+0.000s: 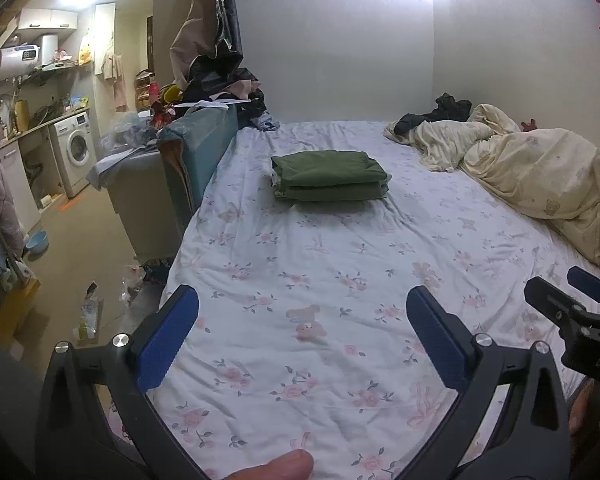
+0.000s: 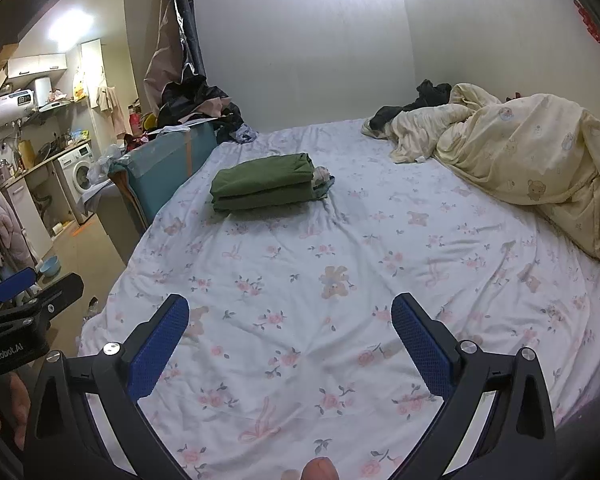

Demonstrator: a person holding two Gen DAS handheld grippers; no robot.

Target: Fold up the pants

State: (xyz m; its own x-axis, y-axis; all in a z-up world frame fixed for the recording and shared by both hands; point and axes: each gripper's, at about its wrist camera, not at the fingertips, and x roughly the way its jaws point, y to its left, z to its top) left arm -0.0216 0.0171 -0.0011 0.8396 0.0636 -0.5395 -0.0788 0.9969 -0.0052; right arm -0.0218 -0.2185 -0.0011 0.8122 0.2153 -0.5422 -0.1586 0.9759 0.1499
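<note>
Green pants (image 1: 329, 176) lie folded in a compact stack on the floral bed sheet (image 1: 300, 280), toward the far left of the bed; they also show in the right wrist view (image 2: 265, 187). My left gripper (image 1: 302, 316) is open and empty, held above the near part of the bed, well short of the pants. My right gripper (image 2: 290, 322) is also open and empty above the near sheet. Each gripper shows at the edge of the other's view: the right gripper (image 1: 572, 300) and the left gripper (image 2: 32, 288).
A crumpled cream duvet (image 1: 540, 172) with dark clothes (image 1: 440, 114) lies along the bed's right side. A teal headboard-like panel (image 1: 198, 148) piled with clothes stands at the left edge. Beyond it is a floor with litter, a washing machine (image 1: 74, 150) and a blue bowl (image 1: 36, 240).
</note>
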